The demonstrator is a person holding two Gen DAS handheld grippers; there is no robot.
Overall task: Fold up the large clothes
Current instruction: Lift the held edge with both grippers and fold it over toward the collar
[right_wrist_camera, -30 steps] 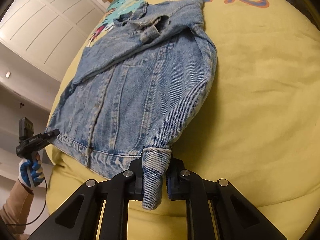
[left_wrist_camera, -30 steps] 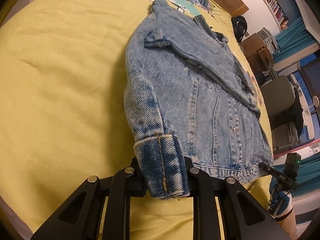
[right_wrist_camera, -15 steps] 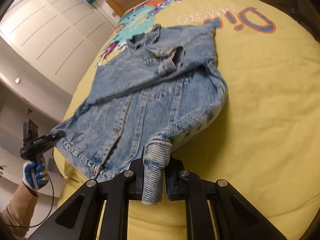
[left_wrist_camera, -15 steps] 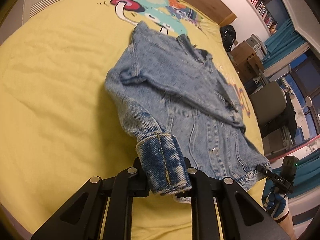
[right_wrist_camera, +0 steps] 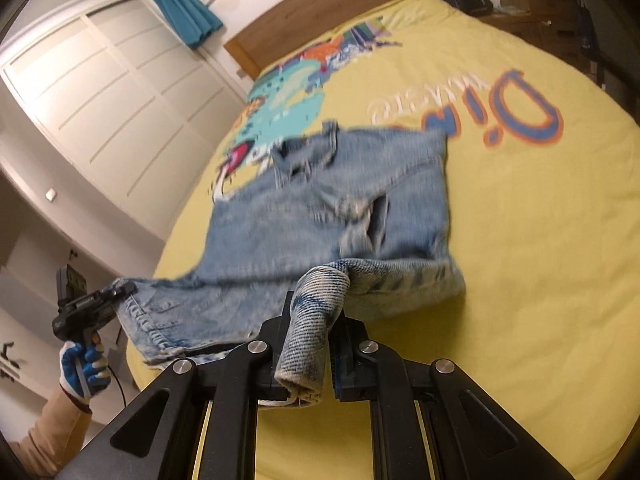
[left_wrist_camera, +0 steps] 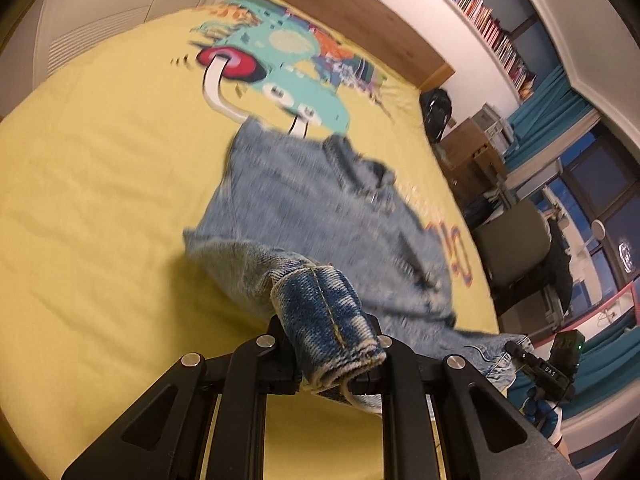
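A light blue denim jacket (left_wrist_camera: 320, 216) lies front up on the yellow bed cover (left_wrist_camera: 100, 200), collar toward the headboard. My left gripper (left_wrist_camera: 332, 344) is shut on a rolled sleeve cuff (left_wrist_camera: 324, 312) and holds it above the bed. In the right wrist view, my right gripper (right_wrist_camera: 312, 344) is shut on the other cuff (right_wrist_camera: 316, 304), also raised. Each gripper shows in the other's view at a lifted hem corner: the right gripper (left_wrist_camera: 520, 354) and the left gripper (right_wrist_camera: 120, 292), held by a gloved hand (right_wrist_camera: 82, 368). The jacket (right_wrist_camera: 320, 216) is blurred by motion.
A wooden headboard (left_wrist_camera: 360, 12) closes the far end of the bed. A black bag (left_wrist_camera: 436, 108), a chair (left_wrist_camera: 516, 240) and shelves of books stand along one side. White wardrobe doors (right_wrist_camera: 100, 100) line the other side. The cover (right_wrist_camera: 540, 240) carries a colourful print.
Both grippers have risen and drawn back with the cuffs. The sleeves and hem now lift off the bed, and the jacket looks smaller and farther away.
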